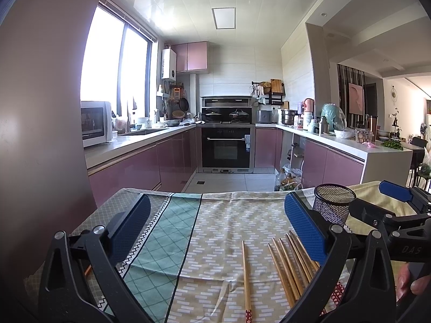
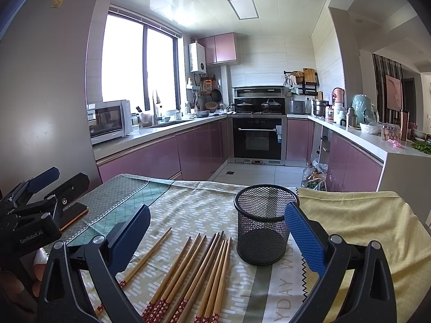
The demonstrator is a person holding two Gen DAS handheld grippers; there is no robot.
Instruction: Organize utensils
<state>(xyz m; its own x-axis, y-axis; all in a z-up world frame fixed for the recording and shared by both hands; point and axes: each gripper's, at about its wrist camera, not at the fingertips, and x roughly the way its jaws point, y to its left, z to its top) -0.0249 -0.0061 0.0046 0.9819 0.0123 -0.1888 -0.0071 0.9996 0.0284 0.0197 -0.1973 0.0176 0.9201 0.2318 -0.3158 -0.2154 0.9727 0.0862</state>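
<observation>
Both grippers, left gripper (image 1: 215, 231) and right gripper (image 2: 216, 235), hover with jaws spread wide, empty. Wooden chopsticks (image 2: 199, 271) lie loose on the patterned cloth (image 2: 188, 204) covering the counter, just left of an upright black mesh cup (image 2: 265, 223).

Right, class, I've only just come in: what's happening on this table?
A person holds a gripper in each hand above a patterned tablecloth. Both the left gripper and the right gripper are open and hold nothing. Wooden chopsticks lie loose on the cloth beside an upright black mesh holder, which looks empty. No chopstick is in it yet.
</observation>
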